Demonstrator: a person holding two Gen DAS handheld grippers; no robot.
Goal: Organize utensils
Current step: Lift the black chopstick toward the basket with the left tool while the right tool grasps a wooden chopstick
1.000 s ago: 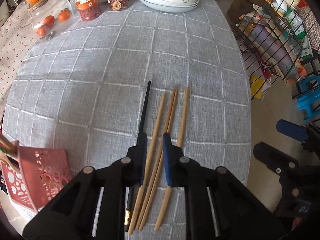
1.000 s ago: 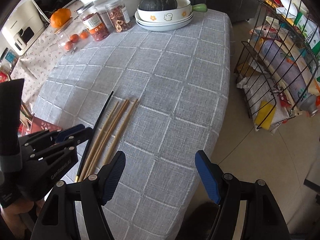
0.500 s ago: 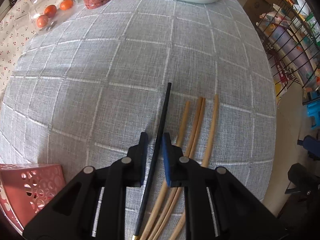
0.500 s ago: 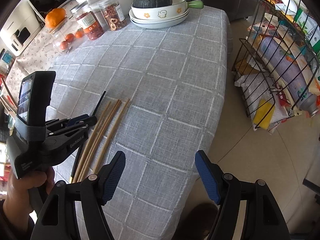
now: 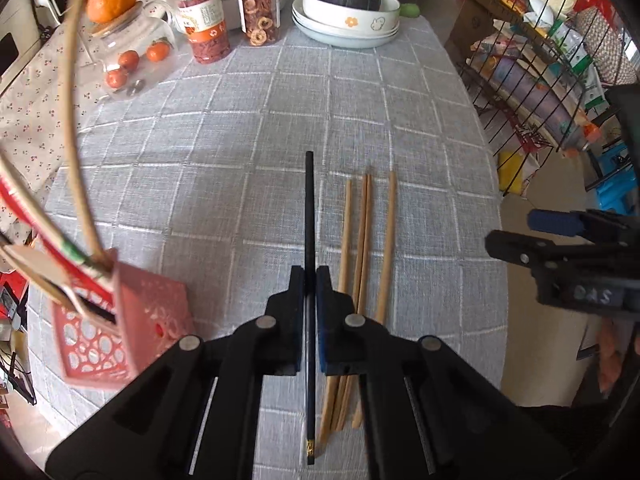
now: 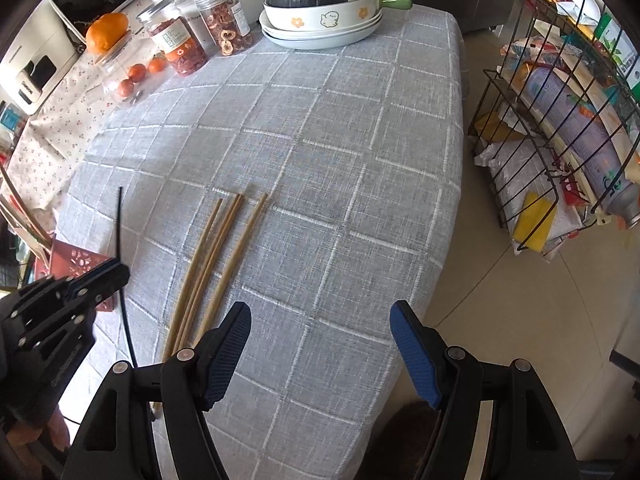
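Tablecloth (image 6: 340,128): you are working over a grey woven cloth crossed by a white windowpane grid; its weave looks coarse, and it drapes over the table edge at your right.
Wire rack (image 6: 560,128): black metal wire, standing on the floor beside the table, stuffed with packets and bags.
Dishes (image 5: 344,26): stacked white glazed plates at the far edge, a bowl with small flower prints on top, and a dark green ribbed squash in it.
Jars (image 5: 204,24): two clear cylinders with dried red fruit and pale rings, next to a glass container with an orange on its lid.
Pink basket (image 5: 116,328): perforated plastic, square-sided, at your left; long sticks stand out of it at a slant.
Right gripper (image 6: 320,344): your jaws stand wide with nothing between the blue ribbed pads, hovering above the near table edge.
Left gripper (image 5: 310,312): your jaws have just closed and now clamp the black chopstick.
Black chopstick (image 5: 309,216): thin, straight and smooth with a gold band near its butt end; from the right wrist view it is raised off the cloth, pointing up and away, just left of the wooden ones.
Wooden chopsticks (image 5: 366,240): four pale, round, tapering sticks lying flat on the cloth, nearly parallel, the middle two touching along their length.
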